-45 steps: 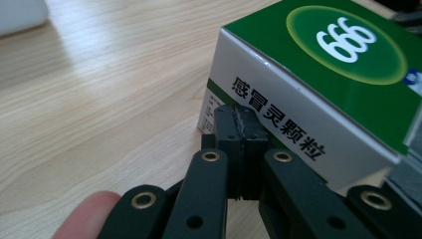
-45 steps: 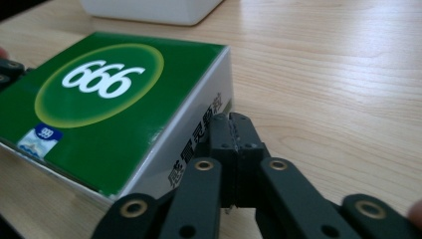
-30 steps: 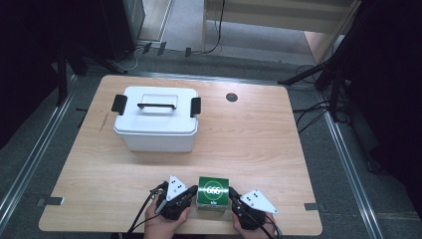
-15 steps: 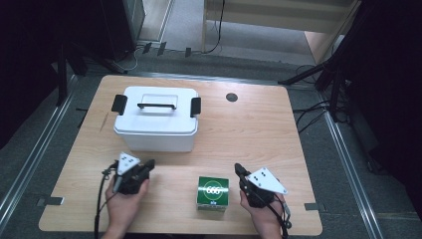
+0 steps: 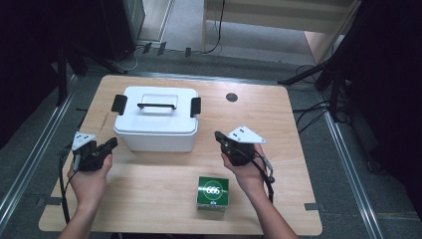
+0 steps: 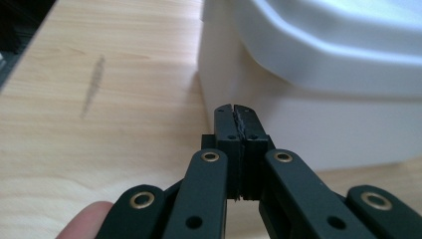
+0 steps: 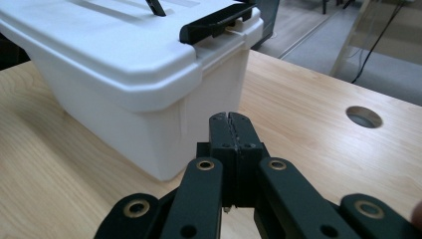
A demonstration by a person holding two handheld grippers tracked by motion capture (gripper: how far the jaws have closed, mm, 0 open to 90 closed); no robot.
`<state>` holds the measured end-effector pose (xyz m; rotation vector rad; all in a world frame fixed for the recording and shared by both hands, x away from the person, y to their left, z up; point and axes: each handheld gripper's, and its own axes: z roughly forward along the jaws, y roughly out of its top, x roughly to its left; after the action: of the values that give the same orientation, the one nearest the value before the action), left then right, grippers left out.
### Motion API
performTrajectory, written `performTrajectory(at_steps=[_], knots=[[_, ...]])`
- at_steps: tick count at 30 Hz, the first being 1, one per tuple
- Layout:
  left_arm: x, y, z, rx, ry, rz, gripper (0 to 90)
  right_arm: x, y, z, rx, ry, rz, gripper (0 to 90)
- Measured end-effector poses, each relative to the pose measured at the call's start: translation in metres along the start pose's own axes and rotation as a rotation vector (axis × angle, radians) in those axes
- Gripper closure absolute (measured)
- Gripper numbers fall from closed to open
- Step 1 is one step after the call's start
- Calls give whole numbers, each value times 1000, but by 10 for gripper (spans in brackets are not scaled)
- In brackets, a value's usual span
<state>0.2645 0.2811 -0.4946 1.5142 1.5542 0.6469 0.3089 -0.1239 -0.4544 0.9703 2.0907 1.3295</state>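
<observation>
High view: a light wooden counter [image 5: 298,124] carries a white plastic storage box with a black handle and black side latches [image 5: 157,119], standing toward its far left. A small green cardboard carton printed with a white ring and "666" [image 5: 213,192] sits alone near the front edge, right of centre. The left tool [image 5: 110,144] is held in the person's left hand [image 5: 89,174] just off the box's front left corner, its tip pointing at the box. The right tool [image 5: 218,136] is held in the right hand [image 5: 247,169] just off the box's front right corner, behind the green carton and apart from it. A round dark hole [image 5: 231,97] lies in the counter beyond the box's right side.

Left gripper view: the left tool [image 6: 234,110] has its two black jaws pressed together with nothing between them. The white box's corner wall [image 6: 298,124] rises close beyond the tips, its lid rim overhanging above. A dark streak [image 6: 93,87] marks the wood at left.

Right gripper view: the right tool [image 7: 230,119] is likewise closed and empty, aimed at the box's lower corner [image 7: 149,124]. A black latch [image 7: 214,22] sits on the lid's edge, and the round hole [image 7: 364,116] shows at right.
</observation>
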Motion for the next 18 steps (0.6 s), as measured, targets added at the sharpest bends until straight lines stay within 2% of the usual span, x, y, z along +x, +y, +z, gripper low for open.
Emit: performTrajectory(at_steps=[3,8,12,16,18], knots=[[6,11,7,8,20,1,900,-1,9,18,41,13,-11,900],[10,22,18,25,25,3,900,-3,20,45,99,27,-22,900],[10,26,25,40,23,-1,900,-1,25,64,148,12,-32,900],[10,27,31,53,-14,-12,900,3,24,82,192,14,-24,900],[8,27,33,62,-28,-3,900,5,22,86,195,36,-30,900]])
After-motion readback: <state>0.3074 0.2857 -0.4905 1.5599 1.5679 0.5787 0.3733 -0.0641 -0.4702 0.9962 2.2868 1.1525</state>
